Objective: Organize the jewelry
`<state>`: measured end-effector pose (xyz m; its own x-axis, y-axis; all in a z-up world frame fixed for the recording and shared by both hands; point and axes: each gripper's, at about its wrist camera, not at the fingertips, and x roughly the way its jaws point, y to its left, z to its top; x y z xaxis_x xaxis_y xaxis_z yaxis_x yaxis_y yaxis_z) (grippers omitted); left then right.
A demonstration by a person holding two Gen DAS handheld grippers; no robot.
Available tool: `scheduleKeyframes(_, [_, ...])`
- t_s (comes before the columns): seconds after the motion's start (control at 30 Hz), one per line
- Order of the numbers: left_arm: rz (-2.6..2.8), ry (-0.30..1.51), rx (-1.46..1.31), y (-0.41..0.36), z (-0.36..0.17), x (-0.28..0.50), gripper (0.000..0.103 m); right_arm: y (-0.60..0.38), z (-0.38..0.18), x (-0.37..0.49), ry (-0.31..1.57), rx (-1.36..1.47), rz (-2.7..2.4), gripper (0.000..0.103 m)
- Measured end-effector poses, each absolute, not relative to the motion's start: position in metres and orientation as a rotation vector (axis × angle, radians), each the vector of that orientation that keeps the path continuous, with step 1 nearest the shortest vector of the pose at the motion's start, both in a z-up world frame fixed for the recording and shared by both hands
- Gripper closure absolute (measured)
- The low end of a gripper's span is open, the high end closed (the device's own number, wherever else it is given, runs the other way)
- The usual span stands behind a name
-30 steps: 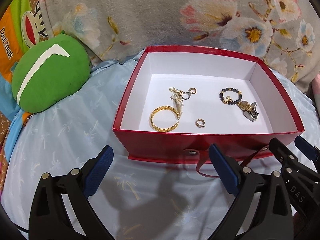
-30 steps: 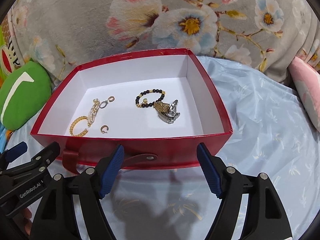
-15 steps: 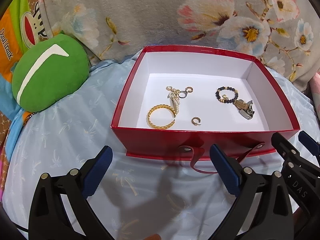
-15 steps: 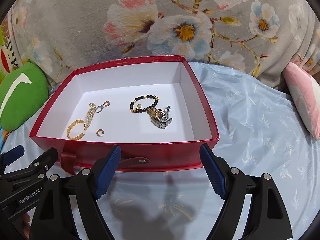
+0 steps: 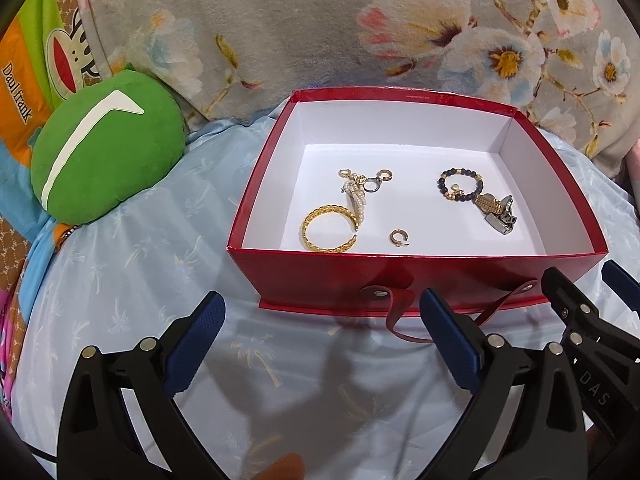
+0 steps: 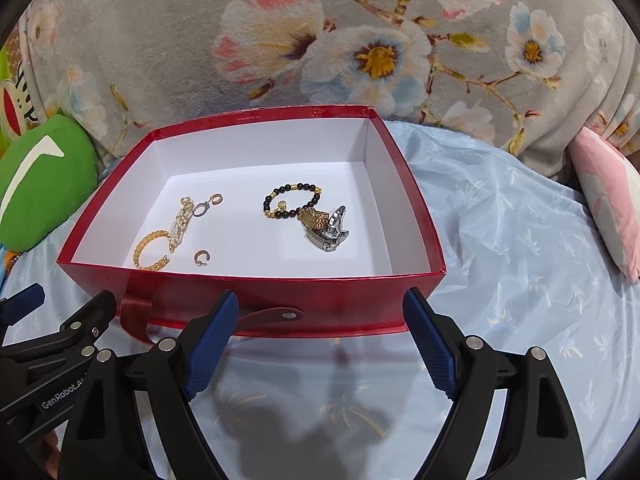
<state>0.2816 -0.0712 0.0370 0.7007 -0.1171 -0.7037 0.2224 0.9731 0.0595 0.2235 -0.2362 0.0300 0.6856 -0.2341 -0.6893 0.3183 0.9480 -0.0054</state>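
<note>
At frame centre a glossy red cardboard box (image 5: 416, 280) is holding a woven gold bangle (image 5: 329, 229), pearl chain (image 5: 356, 200) and beaded bracelet (image 5: 460, 185), while the left tongs (image 5: 322, 342) and just-widening right tongs (image 6: 320, 340) are gaping empty below.

Glossy red box (image 5: 328, 280) w/ matt white inside — fleecy blanket (image 5: 304, 28).

Both views look forward and steeply down along their own gripper fingers, from just in front of the red box (image 5: 400, 280) on the pale blue sheet (image 5: 120, 272). The left wrist view sits left of it, the right wrist view right — each catching the other gripper at its edge, and both sharing the box's white inside and the floral fabric (image 6: 360, 40) behind.
</note>
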Motion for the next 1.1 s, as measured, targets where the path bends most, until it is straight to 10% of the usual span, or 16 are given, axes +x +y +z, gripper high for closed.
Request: scheduleKeyframes(1.1, [-0.156, 0.787, 0.161, -0.0718, 0.0332, 0.281, 0.008, -0.2318, 0.0294, 0.223, 0.755, 0.093, -0.32, 0.021])
